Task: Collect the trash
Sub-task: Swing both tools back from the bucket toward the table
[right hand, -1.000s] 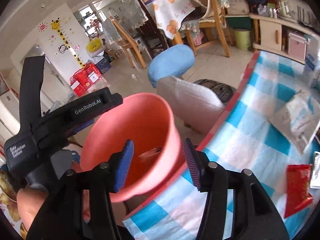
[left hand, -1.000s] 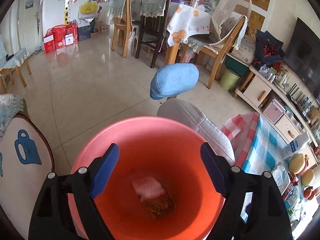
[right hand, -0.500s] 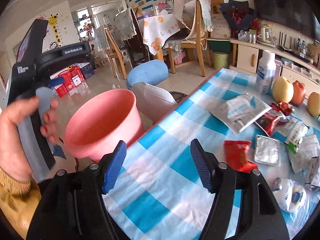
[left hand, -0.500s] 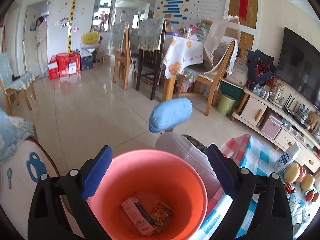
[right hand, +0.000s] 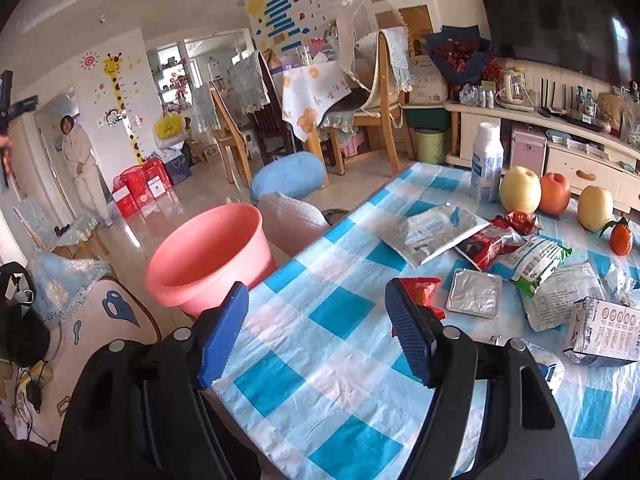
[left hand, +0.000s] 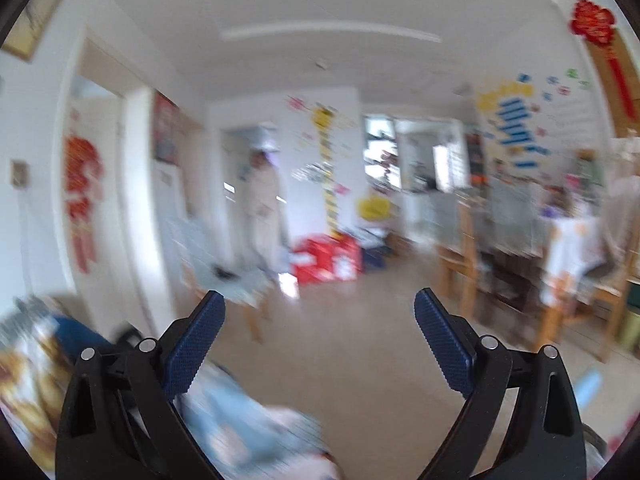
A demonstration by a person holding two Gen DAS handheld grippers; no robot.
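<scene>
Reaching over the checked worktop (right hand: 280, 368), the right gripper (right hand: 316, 336) hangs above bare cloth with its fingers (right hand: 412, 336) opening and nothing between them; the left gripper (left hand: 320, 344) looks out level into a blurred room, its fingers (left hand: 196, 344) spread wide and empty. Just past the right fingertip lies a red snack wrapper (right hand: 420, 292), partly hidden behind it; beside that sits a silver foil tray (right hand: 474, 292), then a white carton (right hand: 604, 332) and a heap of crumpled packets (right hand: 532, 256) towards the fruit. At the worktop's near left edge stands the pink bucket (right hand: 212, 256), apart from the cloth's litter; what it holds cannot be seen from here. Judging by this, the step in hand is the approach to the next piece of trash; the next move calls for lowering the right fingers astride the red wrapper, pinching it flat against the cloth, then carrying it left to the bucket.
</scene>
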